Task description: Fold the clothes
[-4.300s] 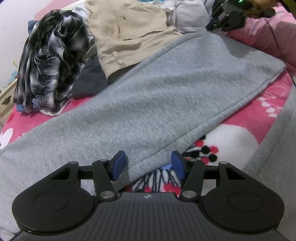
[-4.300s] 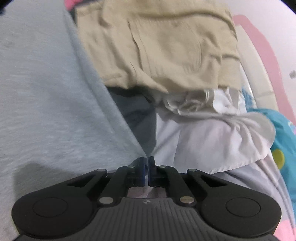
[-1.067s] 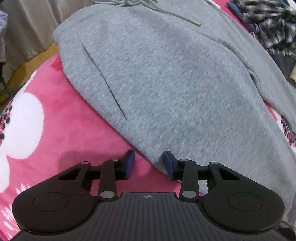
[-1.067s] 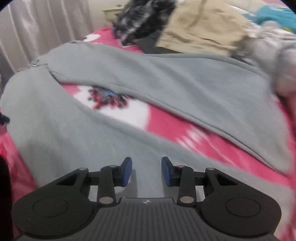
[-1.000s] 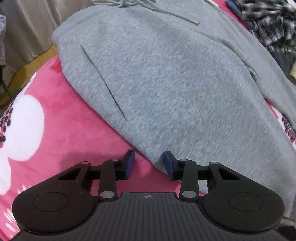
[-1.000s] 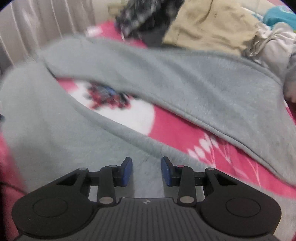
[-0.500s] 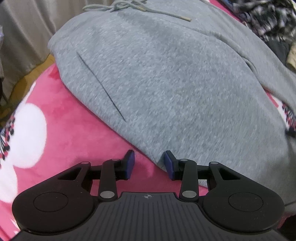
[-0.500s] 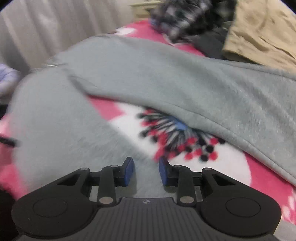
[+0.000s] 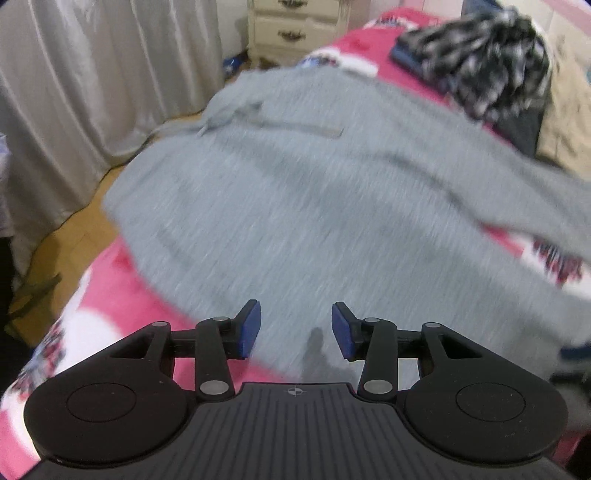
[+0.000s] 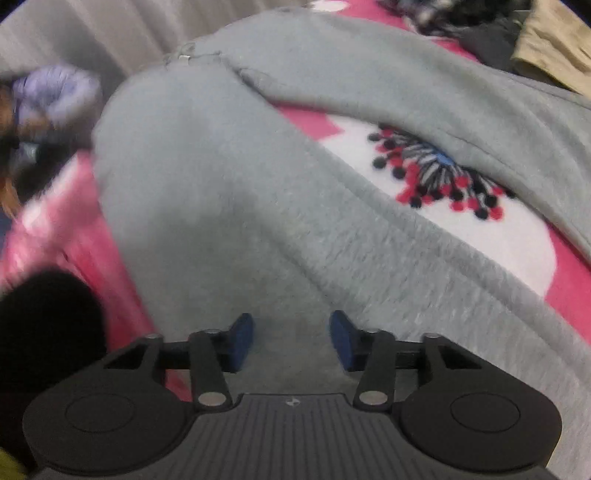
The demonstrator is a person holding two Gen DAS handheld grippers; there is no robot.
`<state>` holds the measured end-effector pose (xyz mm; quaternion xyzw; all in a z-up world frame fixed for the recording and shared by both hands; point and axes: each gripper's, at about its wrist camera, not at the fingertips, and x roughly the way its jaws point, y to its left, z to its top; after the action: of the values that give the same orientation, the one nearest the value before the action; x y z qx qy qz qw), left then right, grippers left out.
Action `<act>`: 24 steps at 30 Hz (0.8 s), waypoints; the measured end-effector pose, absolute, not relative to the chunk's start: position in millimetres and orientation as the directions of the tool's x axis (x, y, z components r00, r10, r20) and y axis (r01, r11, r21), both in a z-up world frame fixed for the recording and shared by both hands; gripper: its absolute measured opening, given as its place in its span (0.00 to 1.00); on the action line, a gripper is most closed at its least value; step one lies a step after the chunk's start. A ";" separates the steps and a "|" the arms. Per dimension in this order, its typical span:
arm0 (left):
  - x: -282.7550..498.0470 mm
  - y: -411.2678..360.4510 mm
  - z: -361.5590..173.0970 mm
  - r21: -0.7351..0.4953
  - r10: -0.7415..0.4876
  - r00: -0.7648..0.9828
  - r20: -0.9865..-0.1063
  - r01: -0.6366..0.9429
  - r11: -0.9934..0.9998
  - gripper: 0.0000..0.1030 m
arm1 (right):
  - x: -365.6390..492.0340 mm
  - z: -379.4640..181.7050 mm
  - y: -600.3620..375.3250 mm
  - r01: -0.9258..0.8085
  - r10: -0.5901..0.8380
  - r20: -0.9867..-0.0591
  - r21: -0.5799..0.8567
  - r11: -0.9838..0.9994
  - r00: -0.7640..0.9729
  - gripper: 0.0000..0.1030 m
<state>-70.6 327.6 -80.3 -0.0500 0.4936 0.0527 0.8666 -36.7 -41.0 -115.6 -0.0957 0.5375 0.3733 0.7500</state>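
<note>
A grey hoodie (image 9: 332,206) lies spread on the pink flowered blanket (image 9: 122,280), its hood end towards the curtain. My left gripper (image 9: 295,328) hovers over the hoodie's near edge. Its jaws are opening, and its blue pads (image 9: 249,328) stand apart with only flat grey cloth below the gap. In the right wrist view the hoodie's body (image 10: 221,206) fills the middle and a sleeve (image 10: 424,92) runs across the upper right. My right gripper (image 10: 291,336) is low over the body, its jaws opening and pressing on nothing.
A crumpled plaid shirt (image 9: 480,62), dark clothes and beige trousers (image 9: 565,122) are piled at the bed's far right. A white nightstand (image 9: 295,26), a grey curtain (image 9: 92,74) and a wooden floor (image 9: 66,240) lie beyond the bed's left edge. A lavender bundle (image 10: 55,92) shows at far left.
The left gripper has risen and tipped up, so the curtain and nightstand now show. The right gripper slid sideways over the hoodie's body. Both pairs of jaws stand wider.
</note>
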 end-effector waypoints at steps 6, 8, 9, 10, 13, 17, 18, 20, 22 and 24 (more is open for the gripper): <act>-0.9 305.1 -82.2 -0.144 -0.039 0.639 -0.768 -0.113 0.983 0.42 | 39.0 -47.3 -28.2 -0.718 0.566 -0.765 0.202 0.665 0.308 0.48; 23.8 300.3 -85.6 -0.166 -0.042 0.679 -0.733 -0.118 0.979 0.42 | 80.4 -37.0 -20.0 -0.715 0.585 -0.724 0.183 0.675 0.367 0.49; 35.1 300.1 -87.8 -0.184 -0.045 0.690 -0.723 -0.129 0.975 0.42 | 100.9 -35.4 -14.6 -0.712 0.594 -0.706 0.182 0.678 0.385 0.51; 46.4 300.2 -90.2 -0.203 -0.048 0.700 -0.712 -0.140 0.969 0.42 | 122.0 -38.3 -5.4 -0.709 0.600 -0.697 0.187 0.680 0.392 0.53; 73.9 305.5 -103.5 -0.252 -0.055 0.705 -0.707 -0.178 0.951 0.42 | 176.6 -50.8 26.8 -0.704 0.611 -0.682 0.196 0.682 0.402 0.54; 93.8 316.2 -132.1 -0.260 -0.057 0.646 -0.761 -0.224 0.939 0.41 | 224.0 -71.0 73.6 -0.716 0.642 -0.666 0.227 0.660 0.380 0.55; 94.8 319.8 -140.0 -0.268 -0.061 0.633 -0.772 -0.238 0.934 0.41 | 233.3 -75.0 84.5 -0.723 0.653 -0.660 0.235 0.650 0.371 0.57; 92.1 326.5 -151.8 -0.306 -0.083 0.638 -0.766 -0.248 0.919 0.41 | 246.0 -81.6 106.8 -0.750 0.658 -0.663 0.217 0.625 0.357 0.61; 88.1 328.2 -154.1 -0.324 -0.093 0.652 -0.752 -0.243 0.914 0.41 | 254.9 -90.8 126.3 -0.777 0.656 -0.679 0.199 0.598 0.331 0.62; 84.8 327.6 -155.3 -0.330 -0.099 0.659 -0.745 -0.236 0.914 0.41 | 261.6 -95.9 143.2 -0.795 0.650 -0.693 0.184 0.578 0.312 0.63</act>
<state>84.8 327.6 -155.3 -0.2038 0.4108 0.0387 0.8878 261.6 143.2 -95.9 -0.0959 0.3769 0.4492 0.8043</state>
